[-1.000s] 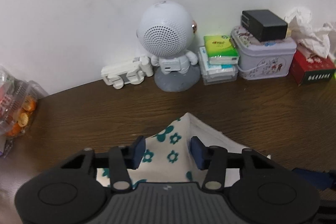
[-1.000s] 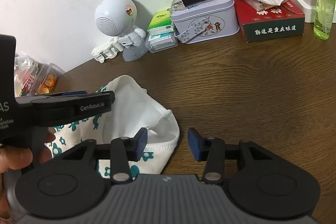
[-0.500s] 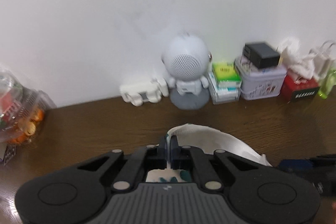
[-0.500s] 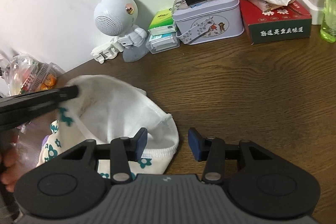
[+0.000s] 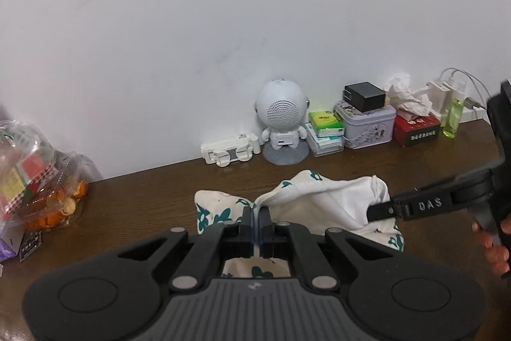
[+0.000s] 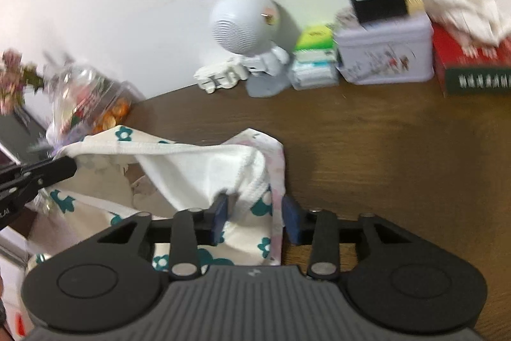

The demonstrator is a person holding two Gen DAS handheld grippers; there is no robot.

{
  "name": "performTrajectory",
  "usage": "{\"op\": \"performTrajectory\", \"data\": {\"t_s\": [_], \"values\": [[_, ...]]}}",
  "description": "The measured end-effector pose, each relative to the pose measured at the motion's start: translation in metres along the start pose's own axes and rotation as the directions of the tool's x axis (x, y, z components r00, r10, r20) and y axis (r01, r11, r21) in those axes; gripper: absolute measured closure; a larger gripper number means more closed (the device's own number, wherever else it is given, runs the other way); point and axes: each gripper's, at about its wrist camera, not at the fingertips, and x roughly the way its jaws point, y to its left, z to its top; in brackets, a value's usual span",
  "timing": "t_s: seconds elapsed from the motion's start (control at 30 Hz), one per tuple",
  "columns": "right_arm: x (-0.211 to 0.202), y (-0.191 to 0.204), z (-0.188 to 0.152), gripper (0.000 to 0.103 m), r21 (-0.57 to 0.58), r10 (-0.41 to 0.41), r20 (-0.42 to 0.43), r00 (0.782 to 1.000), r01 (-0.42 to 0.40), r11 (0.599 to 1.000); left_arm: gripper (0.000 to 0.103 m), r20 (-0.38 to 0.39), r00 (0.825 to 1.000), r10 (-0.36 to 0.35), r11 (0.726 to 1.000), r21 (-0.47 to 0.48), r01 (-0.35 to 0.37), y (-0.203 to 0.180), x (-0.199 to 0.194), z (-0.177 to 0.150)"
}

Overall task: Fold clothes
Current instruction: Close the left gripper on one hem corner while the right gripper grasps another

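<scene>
Left gripper [image 5: 255,216] pinched tight on a top edge of the flowery cloth [image 5: 322,206], fingers squeezed together with the hem between them. Lifted up off the table [image 5: 143,200], that edge, with the rest sagging down to the wood

Right gripper [image 6: 254,214] with its fingers apart, a bunched white hem of the cloth [image 6: 204,171] sitting in the gap. Not squeezed, as far as can be told; blurry picture. Right edge of the cloth hanging straight down just inside the right finger

Cloth pulled wide between both grippers, inside showing white, green flowers on the outside. Near the front middle of the table

Bare brown wood to the right of the cloth and behind it, lots of room there. Along the wall at the back, well apart from the cloth: little white robot speaker [image 5: 282,123], white folding stand [image 5: 228,149], tissue packs [image 5: 325,130], tin box [image 5: 367,127] with a black block on top, red tissue box [image 5: 416,130], green bottle [image 5: 453,117]

Crinkly snack bag [image 5: 38,174] at the left edge of the table, close to the cloth on that side
</scene>
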Motion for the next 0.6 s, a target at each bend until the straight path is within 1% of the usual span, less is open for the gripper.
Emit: {"op": "performTrajectory", "data": {"t_s": [0.07,0.13,0.2,0.3,0.37,0.43,0.47,0.5,0.53,0.57,0.6], "values": [[-0.002,0.007,0.001,0.079,-0.031,-0.029,0.005,1.000,0.029,0.999,0.101,0.003,1.000,0.001,1.000,0.004,-0.001,0.000,-0.001,-0.003],[-0.004,0.014,0.003,0.091,-0.055,-0.059,0.004,0.998,0.059,0.997,0.101,0.001,1.000,0.001,1.000,0.008,-0.001,0.000,0.000,-0.005],[-0.010,0.021,0.001,0.095,-0.084,-0.076,0.012,0.997,0.077,0.993,0.101,-0.007,1.000,0.000,1.000,0.008,0.000,0.001,0.002,-0.009],[-0.026,0.035,-0.004,0.098,-0.148,-0.100,0.050,0.994,0.106,0.983,0.101,-0.010,1.000,-0.010,1.000,0.013,0.010,0.003,0.002,-0.016],[-0.044,0.048,-0.007,0.100,-0.205,-0.100,0.095,0.990,0.118,0.972,0.100,-0.005,1.000,-0.019,1.000,0.025,0.019,0.003,0.000,-0.020],[-0.064,0.062,-0.010,0.100,-0.272,-0.089,0.145,0.985,0.127,0.954,0.092,0.010,1.000,-0.010,0.998,0.059,0.009,0.000,-0.002,-0.022],[-0.074,0.069,-0.012,0.100,-0.306,-0.081,0.167,0.983,0.130,0.943,0.091,0.018,1.000,-0.005,0.997,0.076,0.003,-0.002,-0.003,-0.023],[-0.083,0.076,-0.013,0.100,-0.340,-0.073,0.187,0.980,0.134,0.931,0.088,0.026,1.000,0.000,0.996,0.093,-0.002,-0.003,-0.004,-0.024],[-0.091,0.083,-0.016,0.100,-0.373,-0.063,0.203,0.977,0.136,0.918,0.082,0.034,0.999,0.003,0.994,0.105,-0.006,-0.005,-0.005,-0.023],[-0.098,0.091,-0.020,0.100,-0.405,-0.053,0.218,0.975,0.139,0.904,0.078,0.042,0.999,0.006,0.993,0.118,-0.011,-0.007,-0.005,-0.023],[-0.104,0.098,-0.023,0.100,-0.438,-0.044,0.228,0.973,0.143,0.888,0.070,0.051,0.999,0.008,0.991,0.130,-0.015,-0.009,-0.006,-0.022]]}}
